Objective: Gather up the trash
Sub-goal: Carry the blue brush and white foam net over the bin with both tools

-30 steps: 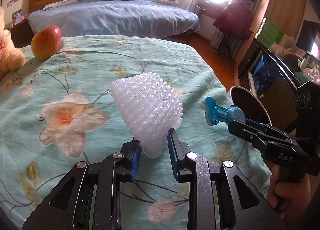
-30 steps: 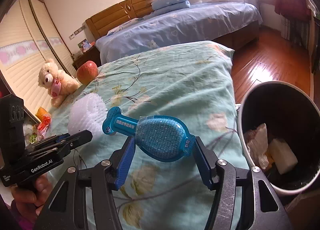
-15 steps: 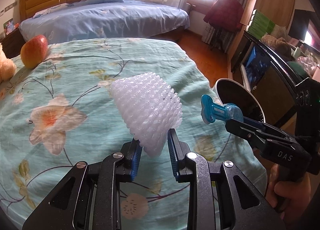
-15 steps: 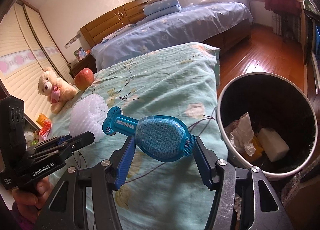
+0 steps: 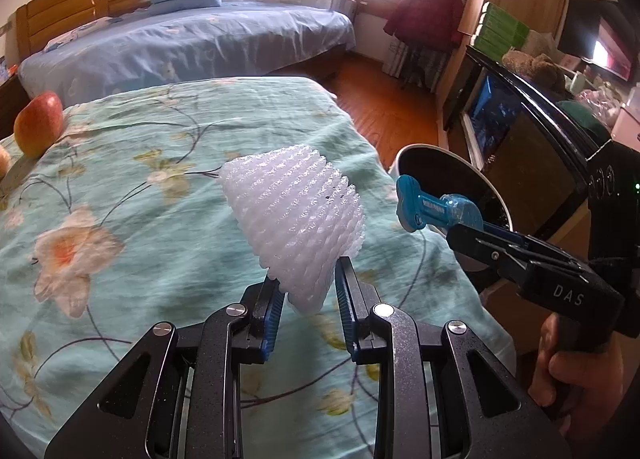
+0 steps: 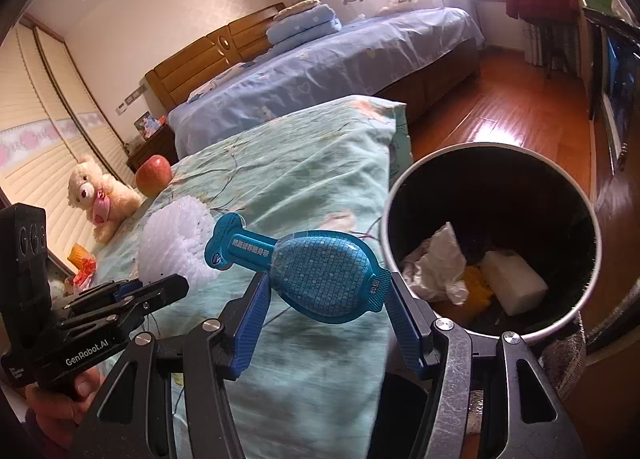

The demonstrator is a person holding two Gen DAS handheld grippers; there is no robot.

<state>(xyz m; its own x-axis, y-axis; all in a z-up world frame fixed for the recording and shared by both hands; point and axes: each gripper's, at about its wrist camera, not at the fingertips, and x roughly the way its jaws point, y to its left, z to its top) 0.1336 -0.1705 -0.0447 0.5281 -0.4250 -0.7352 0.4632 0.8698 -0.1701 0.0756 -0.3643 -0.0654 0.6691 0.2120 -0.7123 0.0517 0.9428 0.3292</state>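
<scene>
My left gripper [image 5: 309,286] is shut on the narrow end of a white foam fruit net [image 5: 296,219], held up over the teal flowered bedspread [image 5: 120,187]. My right gripper [image 6: 326,299] is shut on a blue plastic blister pack [image 6: 316,277], its handle end pointing left. The black trash bin [image 6: 492,163] with a pale rim stands just right of the bed; crumpled white paper, a yellow scrap and a white block lie inside. In the left wrist view the right gripper [image 5: 472,229] carries the blue pack [image 5: 436,209] in front of the bin [image 5: 430,153]. The left gripper [image 6: 160,289] and net [image 6: 176,245] show at left.
A red apple [image 5: 38,125] and a cream teddy bear [image 6: 98,197] sit at the far side of the bedspread. A blue bed [image 5: 192,43] lies beyond, with wooden floor [image 6: 504,107] between. A dark cabinet with a screen [image 5: 516,131] stands right of the bin.
Both grippers have moved right along the bed toward the bin, keeping their loads. The bin has grown larger and more central in the right wrist view; the apple has slid left.
</scene>
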